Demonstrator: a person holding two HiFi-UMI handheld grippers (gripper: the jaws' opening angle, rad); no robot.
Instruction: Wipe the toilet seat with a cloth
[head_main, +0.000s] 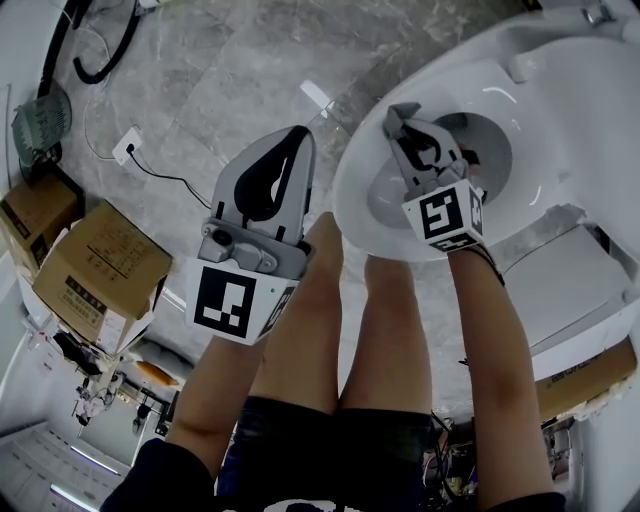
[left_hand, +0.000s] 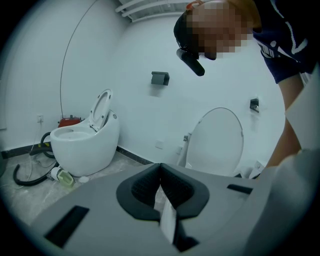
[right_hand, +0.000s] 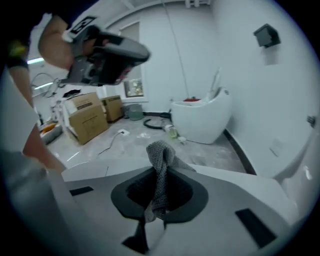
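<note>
1. Grey knitted cloth (right_hand: 161, 152) fills the centre of the right gripper view. It is pinched between the jaws, with a small bunch standing up past the tips.
2. In the head view the right gripper (head_main: 408, 128) sits right of centre, its jaws closed tight on that cloth. It hangs over the near rim of the toilet seat (head_main: 350, 190), which curves across the upper right of the frame. I cannot tell whether the fabric touches the seat.
3. At centre left, the left gripper (head_main: 298, 140) is held beside the bowl with its jaws pressed together and nothing between them.
4. Further out, the raised lid (left_hand: 217, 142) shows right of centre in the left gripper view. A second toilet (left_hand: 85, 142) stands at left, and cardboard boxes (head_main: 95, 270) sit at the head view's left edge.
5. Risks, as I judge them:
   - Only a little fabric sticks out, so a flat wipe could drag the hard jaw tips across the seat.
   - Rubbing could tug the cloth loose and drop it into the bowl.
   - The bunch is narrow, so it may cover little and leave streaks.
</note>
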